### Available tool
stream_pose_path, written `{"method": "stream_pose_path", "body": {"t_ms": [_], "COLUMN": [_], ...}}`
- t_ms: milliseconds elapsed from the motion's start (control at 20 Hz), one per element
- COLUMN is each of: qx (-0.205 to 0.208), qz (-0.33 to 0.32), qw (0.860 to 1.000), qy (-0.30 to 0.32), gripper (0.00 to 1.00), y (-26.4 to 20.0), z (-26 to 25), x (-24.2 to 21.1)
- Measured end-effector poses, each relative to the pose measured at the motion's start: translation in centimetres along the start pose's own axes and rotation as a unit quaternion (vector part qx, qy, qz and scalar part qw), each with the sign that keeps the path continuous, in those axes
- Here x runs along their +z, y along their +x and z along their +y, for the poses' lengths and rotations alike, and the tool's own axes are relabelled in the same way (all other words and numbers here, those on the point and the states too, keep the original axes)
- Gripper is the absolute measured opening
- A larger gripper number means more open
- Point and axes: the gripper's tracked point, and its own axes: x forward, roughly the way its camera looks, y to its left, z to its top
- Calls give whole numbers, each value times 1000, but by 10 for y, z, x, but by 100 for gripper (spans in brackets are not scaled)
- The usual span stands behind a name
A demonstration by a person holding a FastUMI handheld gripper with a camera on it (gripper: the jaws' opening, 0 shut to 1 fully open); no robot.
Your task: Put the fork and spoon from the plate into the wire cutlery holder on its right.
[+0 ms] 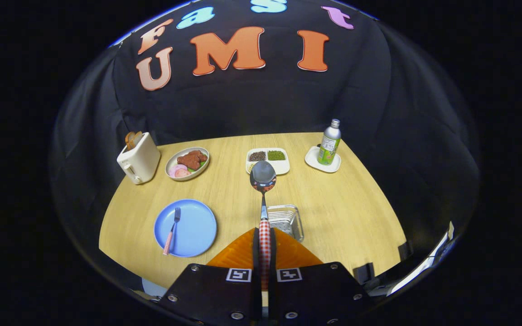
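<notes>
The gripper (264,246) has its fingers nearly closed, pinching the checked handle of a shiny metal spoon (263,181) that juts forward above the wire holder (286,219). The matching fork (171,231) lies on the round blue plate (197,233) near the wooden table's (347,208) front edge.

- spoon (263,190): shiny silver bowl, red-and-white checked handle, pinched between the gripper (264,240) fingers
- fork (171,231): dark grey head, red-and-white checked handle
- plate (197,235): plain light blue
- wire cutlery holder (286,219): bare silver metal
- table (347,208): pale wood grain
- toaster (137,158): cream, with brown toast in it
- oval dish (172,168): beige rim, holding reddish-brown, pink and green food
- divided tray (283,167): white, with dark brown and green fillings
- bottle (329,142): silver, green label, on a white coaster (315,160)
</notes>
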Motion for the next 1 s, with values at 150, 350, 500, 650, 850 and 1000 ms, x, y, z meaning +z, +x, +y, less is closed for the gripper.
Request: {"method": "stream_pose_path", "body": {"t_ms": [150,350,500,650,850,1000], "qx": [-2,10,39,65,72,75], "qz": [32,93,150,207,260,301], "qw": [999,993,982,965,944,927], "qy": [-25,-67,-106,-145,-191,-209], "gripper": [6,6,6,6,6,6], "y": [-5,4,14,20,35,46], "z": [-29,-52,-50,-46,-48,-46], "x": [-5,-17,-32,-47,-55,-63]}}
